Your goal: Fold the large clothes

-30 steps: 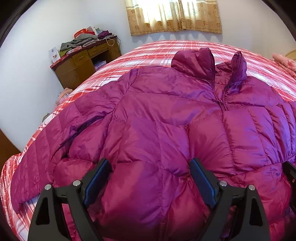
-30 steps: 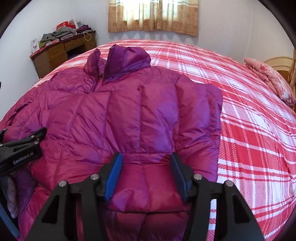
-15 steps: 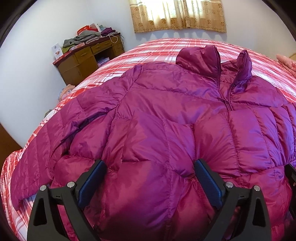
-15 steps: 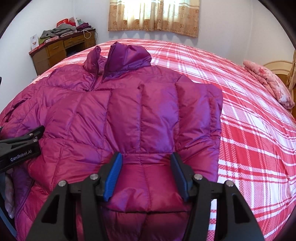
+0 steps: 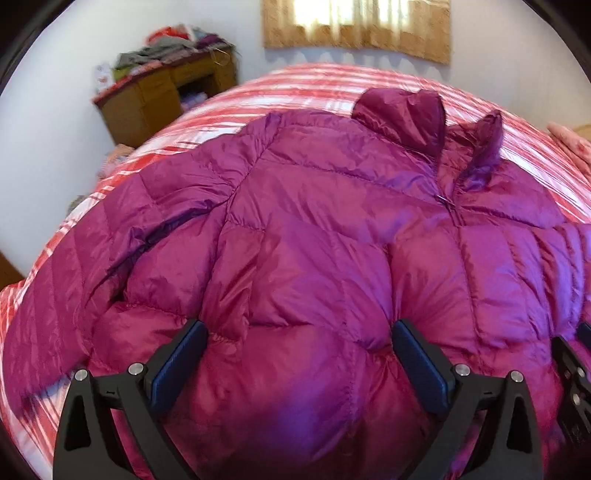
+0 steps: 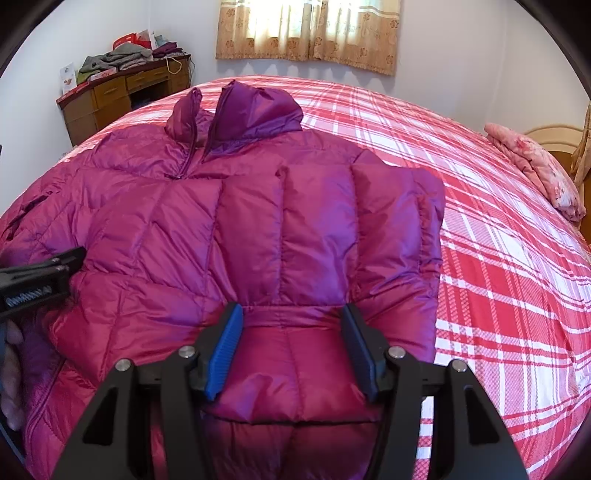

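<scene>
- White walls and a curtain [image 6: 308,31] back a bed [image 6: 498,258] under a red-and-white plaid cover.
- On the bed lies a magenta puffer jacket [image 6: 258,229], front up, collar [image 6: 236,114] toward the curtain, zipper partly open at the neck.
- Its sleeve [image 6: 399,229] on the right is folded in over the body; the other sleeve [image 5: 62,291] stretches out toward the bed's left edge.
- Left hand-held gripper [image 5: 299,347]: jaws spread wide, low over the jacket's near part, with puffed fabric bulging between the fingers; whether they touch it cannot be told.
- Right hand-held gripper [image 6: 291,339]: jaws partly open, straddling the near hem area; no pinch is visible.
- In the right wrist view the left hand-held gripper shows at the left edge over the jacket.
- A pink folded cloth [image 6: 535,166] lies near the bed's right edge.
- A wooden table [image 6: 122,92] piled with clothes stands in the far left corner.
</scene>
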The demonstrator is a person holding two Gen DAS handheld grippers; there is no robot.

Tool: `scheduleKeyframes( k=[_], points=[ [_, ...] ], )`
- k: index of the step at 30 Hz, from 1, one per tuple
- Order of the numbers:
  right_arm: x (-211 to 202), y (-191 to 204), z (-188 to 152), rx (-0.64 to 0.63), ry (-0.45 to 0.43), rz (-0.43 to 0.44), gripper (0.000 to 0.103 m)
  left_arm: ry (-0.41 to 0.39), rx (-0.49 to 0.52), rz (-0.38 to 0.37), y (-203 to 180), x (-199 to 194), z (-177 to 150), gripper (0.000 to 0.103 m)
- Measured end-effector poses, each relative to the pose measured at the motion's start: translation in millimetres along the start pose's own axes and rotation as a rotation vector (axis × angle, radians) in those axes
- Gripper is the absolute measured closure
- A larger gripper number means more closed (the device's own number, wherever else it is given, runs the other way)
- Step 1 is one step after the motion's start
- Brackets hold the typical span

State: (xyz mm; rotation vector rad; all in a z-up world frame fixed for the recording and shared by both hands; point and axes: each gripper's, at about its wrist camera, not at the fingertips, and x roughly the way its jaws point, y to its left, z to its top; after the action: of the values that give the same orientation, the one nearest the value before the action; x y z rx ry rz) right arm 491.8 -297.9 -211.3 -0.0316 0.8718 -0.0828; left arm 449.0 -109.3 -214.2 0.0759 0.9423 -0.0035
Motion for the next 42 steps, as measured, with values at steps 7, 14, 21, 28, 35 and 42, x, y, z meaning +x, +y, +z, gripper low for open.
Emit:
scheduleKeyframes(
  k=[7, 14, 21, 28, 35, 42],
  points=[
    [-55.7, 2.0, -12.9, -0.025, -0.076, 0.015, 0.011, -0.145, 0.008, 0.082, 96.6, -70.8, -12.0, 0.002],
    [-68.5, 18.0, -39.0, -0.081, -0.039, 0.025, 0.011, -0.082, -0.109, 0.316, 230.5, -75.5, -53.6, 0.002],
    [-77.6, 37.2, -55.9, -0.117, -0.044, 0.039, 0.011, -0.008, -0.278, 0.302, 307.7, -74.1, -79.7, 0.002],
    [-86.1, 46.1, -62.5, -0.160, -0.061, 0.026, 0.011, 0.046, -0.388, 0.191, 310.3, -49.9, -85.0, 0.002],
    [-86.6, 32.4, -65.2, -0.120, -0.064, 0.013, 0.011, -0.030, -0.322, 0.196, 299.5, -67.2, -74.5, 0.078],
    [-88.7, 20.0, -62.2, -0.079, -0.086, 0.003, 0.011, -0.314, -0.176, 0.313, 248.2, -151.8, -34.2, 0.083]
  ],
)
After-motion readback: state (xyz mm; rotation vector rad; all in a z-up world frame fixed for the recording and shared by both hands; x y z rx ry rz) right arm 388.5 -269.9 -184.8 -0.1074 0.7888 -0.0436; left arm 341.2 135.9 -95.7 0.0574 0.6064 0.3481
